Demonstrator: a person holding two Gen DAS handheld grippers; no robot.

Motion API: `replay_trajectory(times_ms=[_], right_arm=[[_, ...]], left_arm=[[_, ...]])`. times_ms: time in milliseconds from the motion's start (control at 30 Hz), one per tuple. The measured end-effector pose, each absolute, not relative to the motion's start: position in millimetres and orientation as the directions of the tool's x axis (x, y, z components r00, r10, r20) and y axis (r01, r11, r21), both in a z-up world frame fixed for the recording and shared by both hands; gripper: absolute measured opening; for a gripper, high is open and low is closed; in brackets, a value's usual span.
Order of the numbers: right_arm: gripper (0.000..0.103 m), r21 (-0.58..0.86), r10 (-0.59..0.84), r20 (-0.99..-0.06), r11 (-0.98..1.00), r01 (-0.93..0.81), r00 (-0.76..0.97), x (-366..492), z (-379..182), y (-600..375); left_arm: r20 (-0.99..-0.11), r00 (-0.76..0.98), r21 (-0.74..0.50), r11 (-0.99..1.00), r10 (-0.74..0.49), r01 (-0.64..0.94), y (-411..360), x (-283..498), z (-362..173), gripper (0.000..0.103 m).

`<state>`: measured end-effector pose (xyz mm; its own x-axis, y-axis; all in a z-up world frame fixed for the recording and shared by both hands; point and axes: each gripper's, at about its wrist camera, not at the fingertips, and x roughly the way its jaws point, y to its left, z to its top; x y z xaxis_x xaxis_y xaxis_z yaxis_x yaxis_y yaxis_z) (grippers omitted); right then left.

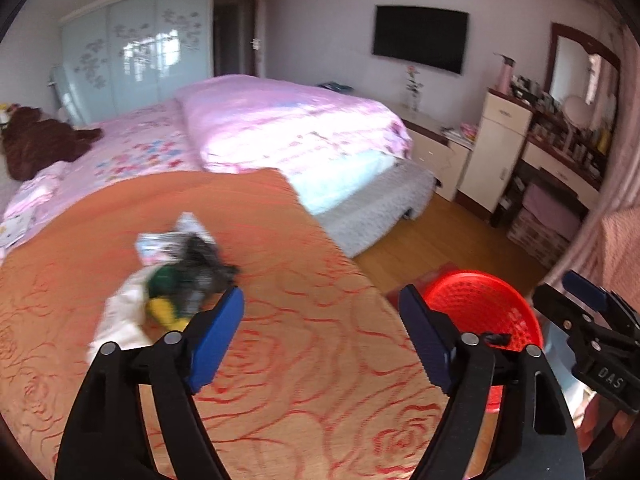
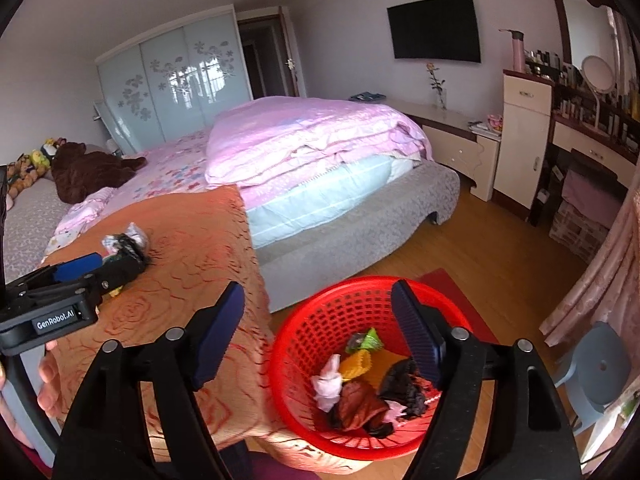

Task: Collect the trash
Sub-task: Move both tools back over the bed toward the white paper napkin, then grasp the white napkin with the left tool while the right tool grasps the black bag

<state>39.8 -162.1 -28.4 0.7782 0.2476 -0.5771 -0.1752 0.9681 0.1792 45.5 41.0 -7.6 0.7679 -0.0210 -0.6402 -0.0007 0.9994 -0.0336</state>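
Note:
A heap of trash (image 1: 180, 276), crumpled wrappers in black, green, yellow and white, lies on the orange rose-patterned bedcover (image 1: 280, 360). My left gripper (image 1: 322, 300) hovers over the cover just right of the heap, open, with nothing between its fingers. A red plastic basket (image 2: 280, 344) stands on the floor beside the bed and holds several scraps of trash (image 2: 360, 384). My right gripper (image 2: 318, 292) hangs above the basket's near left side, open and empty. In the right wrist view the left gripper (image 2: 92, 270) sits by the trash heap (image 2: 124, 248).
A pink quilt (image 2: 312, 140) is folded on the bed behind the orange cover. Wooden floor (image 2: 480, 240) lies to the right, with a red mat (image 2: 444, 280) under the basket, a blue-grey stool (image 2: 600, 368) at the far right, and a dresser (image 2: 524, 132).

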Motion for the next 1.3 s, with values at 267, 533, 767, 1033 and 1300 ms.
replay_trajectory(times_ms=[267, 533, 767, 1033, 1300], right_arm=[[0.082, 0.163, 0.289, -0.541, 0.957, -0.239, 0.790, 32, -19, -132], [0.089, 0.151, 0.330, -0.495, 0.944, -0.295, 0.804, 30, -4, -107], [0.089, 0.153, 0.353, -0.485, 0.935, -0.320, 0.800, 28, 2, -92], [0.089, 0.161, 0.362, -0.523, 0.931, -0.327, 0.772, 29, -12, -88], [0.089, 0.169, 0.360, -0.538, 0.932, -0.320, 0.763, 32, -19, -89]], left_arm=[[-0.564, 0.799, 0.032, 0.972, 0.209, -0.231, 108, 12, 8, 0.088], [-0.576, 0.735, 0.028, 0.907, 0.359, -0.421, 190, -7, 16, 0.091], [-0.621, 0.717, 0.010, 0.917, 0.317, -0.398, 198, -10, 9, 0.091], [-0.688, 0.677, 0.060, 0.950, 0.263, -0.308, 170, 21, -30, 0.090], [-0.729, 0.648, 0.028, 0.956, 0.220, -0.293, 180, 27, -52, 0.058]])
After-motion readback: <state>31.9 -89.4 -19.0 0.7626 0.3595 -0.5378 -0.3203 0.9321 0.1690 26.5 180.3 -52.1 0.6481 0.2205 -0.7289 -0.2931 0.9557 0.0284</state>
